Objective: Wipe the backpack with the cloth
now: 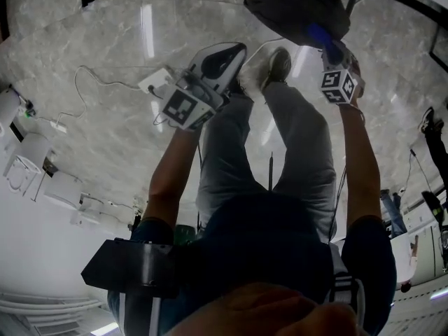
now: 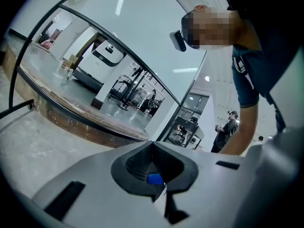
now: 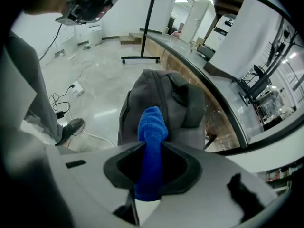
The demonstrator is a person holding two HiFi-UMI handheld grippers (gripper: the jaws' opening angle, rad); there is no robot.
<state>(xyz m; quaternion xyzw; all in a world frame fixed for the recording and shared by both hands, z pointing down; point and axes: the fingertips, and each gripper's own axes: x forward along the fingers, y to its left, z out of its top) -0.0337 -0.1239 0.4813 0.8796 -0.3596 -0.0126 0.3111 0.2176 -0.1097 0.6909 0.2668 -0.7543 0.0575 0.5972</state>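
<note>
The backpack (image 1: 294,5), dark grey, stood on the pale marble floor (image 1: 105,33) ahead of the person's feet. In the right gripper view the backpack (image 3: 185,103) sat upright just beside a low curved ledge (image 3: 223,122) with a brown face.

The blue cloth (image 3: 152,127) was pinched in the right gripper (image 3: 152,175), whose jaws were narrow and pressed on it. A rolled end of the cloth stuck out past the jaws, straight toward the front of the backpack. From the head view the cloth (image 1: 318,35) showed at the lower edge of the backpack, above the right gripper (image 1: 334,51), which pointed steeply down. Whether the cloth touched the fabric could not be told.

The left gripper (image 1: 227,58) was held well apart from the backpack, over the person's left leg. In its own view the left gripper (image 2: 154,172) pointed almost level across the room, away from the backpack. Its jaws stood together, and a small blue bit showed in the hollow between them; what that bit was could not be made out.

One grey shoe (image 1: 269,65) rested on the floor between the two grippers. A white power strip (image 1: 155,82) with a trailing cable lay on the floor left of the left gripper. A second person (image 2: 228,132) stood far back in the room.
</note>
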